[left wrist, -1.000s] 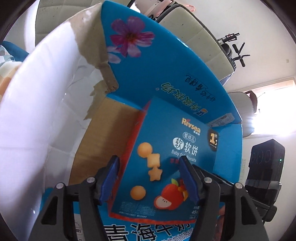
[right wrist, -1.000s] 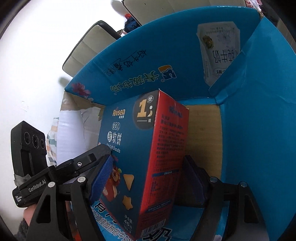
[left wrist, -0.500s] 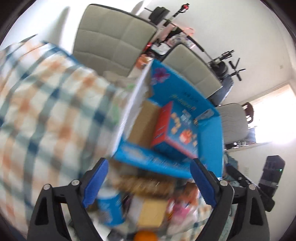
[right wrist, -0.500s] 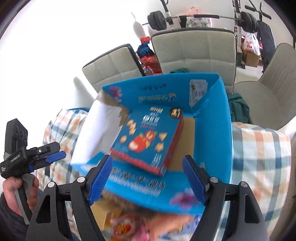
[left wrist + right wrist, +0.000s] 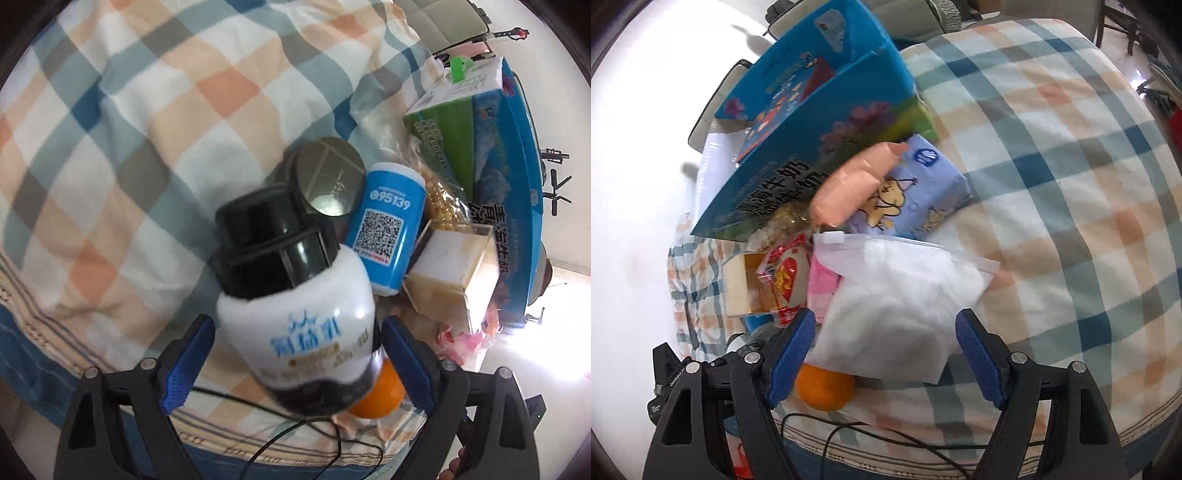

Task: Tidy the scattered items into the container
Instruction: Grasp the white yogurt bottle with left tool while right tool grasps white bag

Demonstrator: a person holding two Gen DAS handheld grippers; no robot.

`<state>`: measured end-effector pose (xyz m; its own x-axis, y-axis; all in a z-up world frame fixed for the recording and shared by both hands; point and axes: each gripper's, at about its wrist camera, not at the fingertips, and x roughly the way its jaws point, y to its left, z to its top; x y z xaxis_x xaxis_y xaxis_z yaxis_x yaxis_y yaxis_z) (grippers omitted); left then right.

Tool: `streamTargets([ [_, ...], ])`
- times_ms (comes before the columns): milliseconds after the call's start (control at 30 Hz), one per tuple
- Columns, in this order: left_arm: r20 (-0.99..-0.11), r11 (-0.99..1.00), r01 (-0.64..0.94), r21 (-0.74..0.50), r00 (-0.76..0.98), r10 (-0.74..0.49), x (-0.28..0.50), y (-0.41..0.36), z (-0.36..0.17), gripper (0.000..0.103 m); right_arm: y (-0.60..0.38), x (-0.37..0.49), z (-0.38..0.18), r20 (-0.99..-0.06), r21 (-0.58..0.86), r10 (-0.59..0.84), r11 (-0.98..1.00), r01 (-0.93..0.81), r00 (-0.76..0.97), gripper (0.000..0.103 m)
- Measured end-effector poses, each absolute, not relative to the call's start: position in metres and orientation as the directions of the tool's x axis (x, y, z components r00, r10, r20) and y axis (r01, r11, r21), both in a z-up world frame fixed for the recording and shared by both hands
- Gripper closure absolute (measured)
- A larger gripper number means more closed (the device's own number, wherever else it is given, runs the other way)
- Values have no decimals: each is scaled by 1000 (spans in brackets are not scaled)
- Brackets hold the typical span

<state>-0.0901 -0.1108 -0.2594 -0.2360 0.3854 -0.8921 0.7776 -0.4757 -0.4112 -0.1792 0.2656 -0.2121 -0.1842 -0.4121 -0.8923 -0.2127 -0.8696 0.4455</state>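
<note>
So far, one biscuit box (image 5: 783,99) seen inside blue carton (image 5: 827,122), beyond right gripper (image 5: 886,354). Left gripper (image 5: 295,365) just opened wide, straddling black-capped bottle (image 5: 295,295), unpressed. Right jaws wide, nothing held, above zip bag (image 5: 897,306). Orange (image 5: 823,387), blue can (image 5: 384,229), tissue pack (image 5: 916,192) left outside.

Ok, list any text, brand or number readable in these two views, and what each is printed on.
"95139": blue can, above a QR code.
"GenRobot": side of the left tongs' body, partly cut off.
White bottle: blue Chinese characters, too blurred to read.
Blue box: large Chinese characters on its wall, blurred.
Green carton: print too small to read.
Red packet: characters unreadable.
</note>
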Motion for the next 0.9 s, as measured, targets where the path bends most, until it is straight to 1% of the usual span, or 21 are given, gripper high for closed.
streamTargets([
  [67, -911, -529, 756, -385, -218, 351, -100, -104, -262, 9, 267, -182, -217, -889, 455, -419, -855, -250, -184, 22],
  [167, -938, -656, 677, -332, -164, 306, -117, -88, -263, 9, 261, -189, -227, -907, 421, -402, -861, -286, -127, 22],
  [300, -956, -792, 539, -288, -120, 266, -128, -70, -256, 10, 251, -191, -237, -929, 369, -352, -881, -295, -113, 13],
  [367, -958, -823, 492, -283, -106, 266, -130, -62, -253, 10, 250, -189, -247, -925, 379, -364, -871, -312, -106, 8],
  [400, -957, -827, 485, -285, -107, 268, -130, -60, -252, 10, 250, -188, -253, -921, 388, -375, -864, -321, -105, 7],
  [467, -954, -815, 497, -299, -121, 276, -129, -59, -249, 10, 250, -186, -264, -902, 429, -415, -842, -326, -115, 7],
  [533, -950, -805, 505, -311, -131, 284, -128, -56, -246, 10, 250, -183, -269, -884, 465, -450, -825, -320, -125, 15],
  [600, -952, -828, 470, -306, -135, 275, -127, -48, -240, 10, 247, -180, -263, -890, 456, -435, -843, -285, -136, 20],
  [733, -960, -875, 398, -276, -158, 231, -123, -29, -220, 10, 239, -168, -246, -908, 409, -381, -894, -184, -173, 21],
  [900, -942, -878, 362, -312, -238, 236, -128, -20, -175, 11, 245, -151, -219, -894, 411, -370, -902, -135, -252, 21],
])
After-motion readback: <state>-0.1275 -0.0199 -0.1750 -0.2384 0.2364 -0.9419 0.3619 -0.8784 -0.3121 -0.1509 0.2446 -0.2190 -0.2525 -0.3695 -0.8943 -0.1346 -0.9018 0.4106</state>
